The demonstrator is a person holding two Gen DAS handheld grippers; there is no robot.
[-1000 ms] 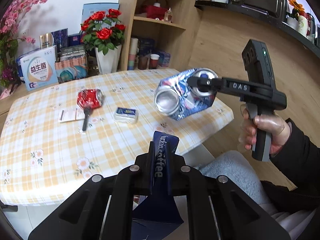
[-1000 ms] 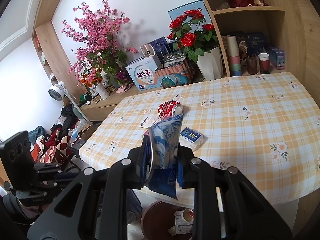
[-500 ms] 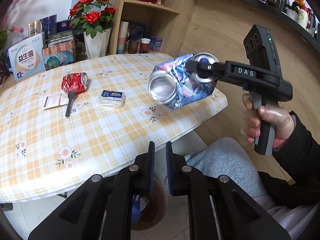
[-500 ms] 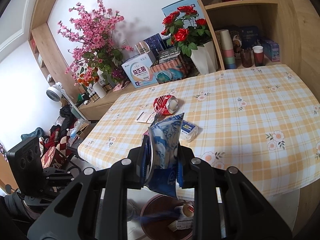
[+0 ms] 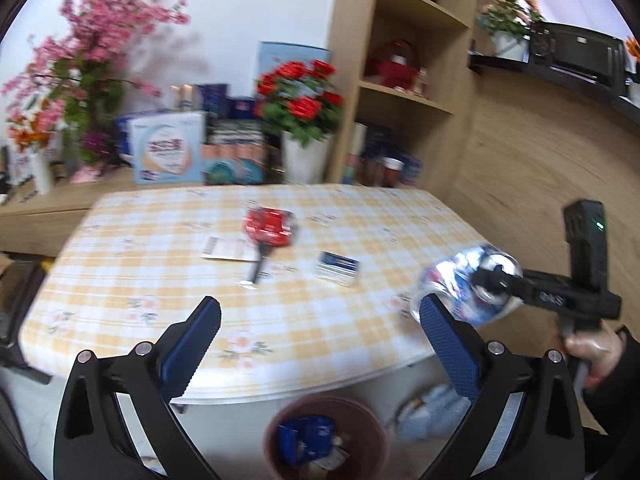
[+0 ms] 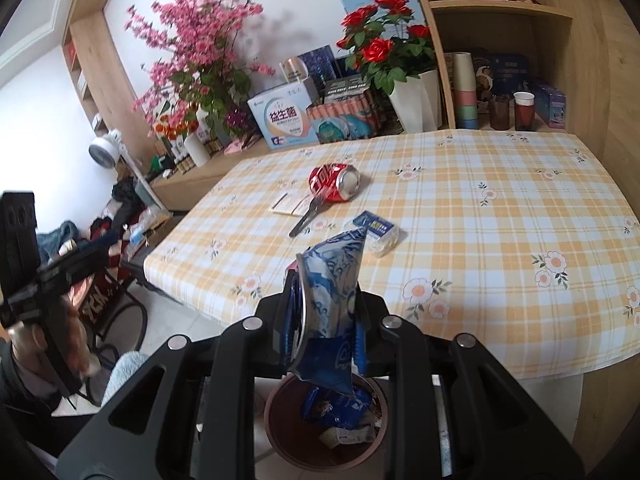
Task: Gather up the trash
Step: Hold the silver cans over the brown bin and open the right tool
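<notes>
Between right jaws, crumpled blue can (image 6: 332, 292)

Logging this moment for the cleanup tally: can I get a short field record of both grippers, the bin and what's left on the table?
left gripper: open, jaws just opened, nothing between
right gripper: shut on crushed blue can, above bin
bin: on floor by table edge, holds blue wrappers
table: crushed red can, fork, paper slip, small blue box

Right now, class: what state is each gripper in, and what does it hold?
Left gripper: open, jaws just spread wide, nothing between them.
Right gripper: shut on the crushed blue can, above the bin.
</notes>
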